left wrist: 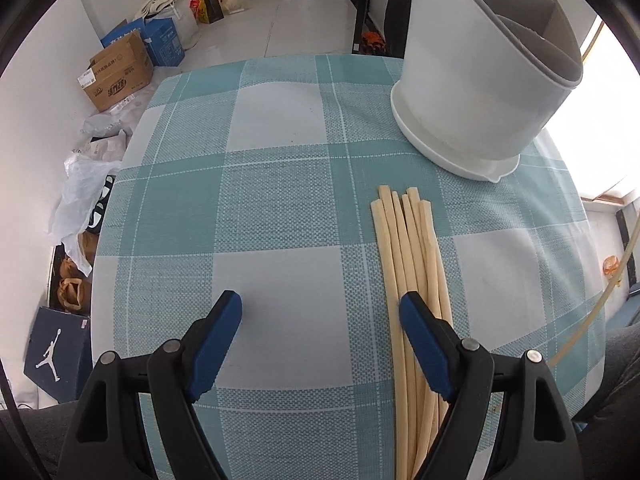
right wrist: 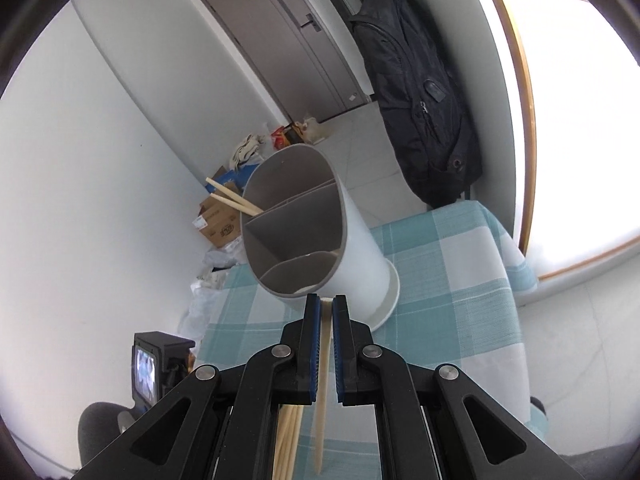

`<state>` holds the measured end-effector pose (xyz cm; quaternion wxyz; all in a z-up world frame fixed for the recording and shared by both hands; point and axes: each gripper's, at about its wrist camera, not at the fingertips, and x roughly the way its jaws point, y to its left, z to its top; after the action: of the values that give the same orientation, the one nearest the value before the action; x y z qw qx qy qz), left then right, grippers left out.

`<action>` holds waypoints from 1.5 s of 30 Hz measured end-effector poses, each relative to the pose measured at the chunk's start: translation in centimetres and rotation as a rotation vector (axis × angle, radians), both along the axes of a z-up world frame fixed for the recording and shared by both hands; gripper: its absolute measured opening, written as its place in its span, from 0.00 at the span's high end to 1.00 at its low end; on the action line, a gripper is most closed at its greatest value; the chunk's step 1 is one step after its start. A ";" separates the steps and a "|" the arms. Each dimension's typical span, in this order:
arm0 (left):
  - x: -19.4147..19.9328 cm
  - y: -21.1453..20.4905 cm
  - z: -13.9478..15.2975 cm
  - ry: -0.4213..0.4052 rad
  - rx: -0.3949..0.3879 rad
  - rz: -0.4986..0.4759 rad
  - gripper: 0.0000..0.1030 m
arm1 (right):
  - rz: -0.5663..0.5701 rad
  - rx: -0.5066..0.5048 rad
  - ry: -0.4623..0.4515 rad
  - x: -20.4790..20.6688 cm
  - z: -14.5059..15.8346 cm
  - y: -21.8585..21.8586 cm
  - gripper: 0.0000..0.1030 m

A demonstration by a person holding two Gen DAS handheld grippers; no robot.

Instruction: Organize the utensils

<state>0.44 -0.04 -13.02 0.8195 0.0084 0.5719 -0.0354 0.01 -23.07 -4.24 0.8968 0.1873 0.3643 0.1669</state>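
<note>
A bundle of several pale wooden chopsticks point(left wrist: 412, 264) lies on the teal checked tablecloth point(left wrist: 280, 184). My left gripper point(left wrist: 320, 302) hangs open above the cloth; its right finger point(left wrist: 424, 344) is over the bundle and nothing is between its jaws. A white utensil holder point(left wrist: 480, 92) with grey dividers stands at the far right of the table. In the right wrist view my right gripper point(right wrist: 326, 308) is shut on a single chopstick point(right wrist: 322, 400), just in front of the holder point(right wrist: 360, 256). Two chopsticks point(right wrist: 232, 198) lean in the holder's left compartment.
The table's left edge drops to a floor with cardboard boxes point(left wrist: 120, 72), plastic bags point(left wrist: 80, 192) and a dark shoe box point(left wrist: 56, 352). A black backpack point(right wrist: 420, 92) hangs by the window. The left gripper's camera point(right wrist: 150, 368) shows at lower left in the right wrist view.
</note>
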 end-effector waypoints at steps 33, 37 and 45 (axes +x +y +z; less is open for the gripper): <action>3.1 -0.1 -0.1 0.000 -0.045 -0.054 0.96 | 0.031 0.003 0.032 0.4 -0.6 -0.2 0.95; 3.1 0.4 0.0 -0.026 -0.062 -0.021 0.97 | 0.029 -0.001 0.023 0.4 -0.5 0.0 0.95; 1.8 1.6 4.5 -0.224 -0.112 0.061 0.97 | 0.030 -0.024 -0.024 -0.4 0.0 0.6 0.95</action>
<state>2.21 1.52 -8.52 0.8781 -0.0508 0.4739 -0.0414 -0.37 -22.42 -4.20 0.9007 0.1690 0.3584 0.1782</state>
